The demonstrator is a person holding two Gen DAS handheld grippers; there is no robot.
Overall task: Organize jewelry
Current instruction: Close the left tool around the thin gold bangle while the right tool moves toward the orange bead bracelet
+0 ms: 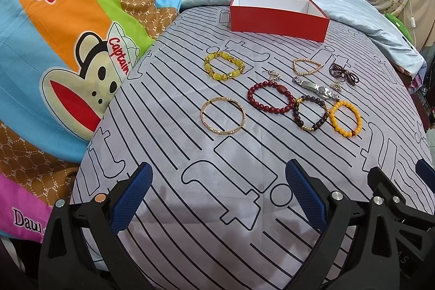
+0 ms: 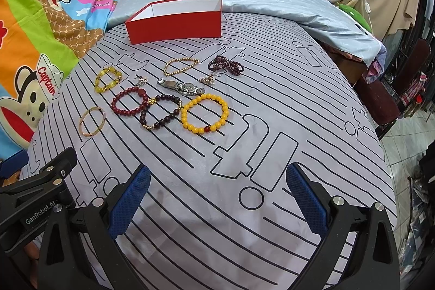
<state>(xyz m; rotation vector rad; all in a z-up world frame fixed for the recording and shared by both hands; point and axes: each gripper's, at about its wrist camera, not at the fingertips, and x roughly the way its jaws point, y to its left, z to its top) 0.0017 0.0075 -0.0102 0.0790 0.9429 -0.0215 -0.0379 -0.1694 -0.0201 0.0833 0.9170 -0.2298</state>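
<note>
- I have both grippers hovering low over the striped bed sheet (image 1: 217, 235), nothing picked up, and all the jewelry laid out ahead of me.
- My left gripper (image 1: 220, 192) has its blue pads spread wide and holds nothing; my right gripper (image 2: 217, 192) is spread just as wide and is also empty.
- The red box (image 1: 277, 18) sits at the far end of the sheet, open side up, white inside, and as far as I can see into it nothing is in it yet.
- Between me and the box: the gold bangle (image 1: 223, 116) lies nearest on the left, with the yellow bead bracelet (image 1: 224, 66) beyond it.
- To the right are the dark red bracelet (image 1: 270, 97), the brown bead bracelet (image 1: 310, 113) touching it, and the orange bracelet (image 1: 345, 119) just beside that.
- Farther back are the silver watch (image 1: 316, 89), the thin gold bead bracelet (image 1: 306, 66) and the purple bead strand (image 1: 343, 72).
- I count 2 small earrings among them, too small to make out well.
- The relation that matters: the bangle is straight ahead of my left gripper and slightly left, flat on the sheet, so the left arm is nearer to it.
- From the right wrist view the orange bracelet (image 2: 205, 113) lies dead ahead, so my right arm is nearer to that one.
- I judge either pick means tipping a pad under a flat ring on soft cloth, then carrying it forward to the box.
</note>
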